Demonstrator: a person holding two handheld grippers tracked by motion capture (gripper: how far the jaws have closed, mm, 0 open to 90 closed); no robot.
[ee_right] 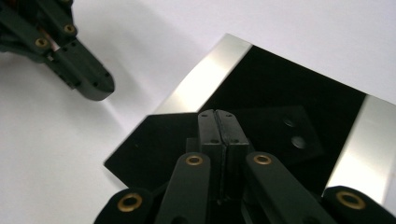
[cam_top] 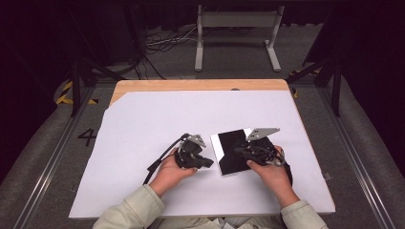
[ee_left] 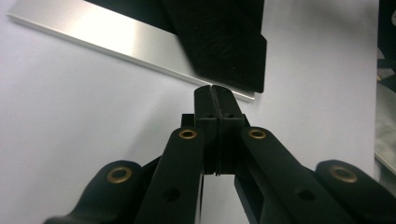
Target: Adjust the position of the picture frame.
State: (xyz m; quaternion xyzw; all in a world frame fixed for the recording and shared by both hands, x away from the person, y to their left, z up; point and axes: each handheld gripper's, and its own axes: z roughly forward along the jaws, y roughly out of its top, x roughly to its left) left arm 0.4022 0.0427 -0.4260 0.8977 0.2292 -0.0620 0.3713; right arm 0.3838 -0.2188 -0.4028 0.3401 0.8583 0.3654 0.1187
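Matte white table cover (cam_top: 143, 143), glossy black square panel (cam_top: 234, 151) with silver edges; both grippers' fingers pressed together.

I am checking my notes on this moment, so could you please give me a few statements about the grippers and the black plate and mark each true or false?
1. The left gripper has its jaws shut. True.
2. The right gripper grips a red block. False: its shut jaws hold nothing.
3. The black plate lies on the white sheet. True.
4. The plate's side strips are wooden. False: they are shiny silver metal.
5. The right gripper is over the plate. True.
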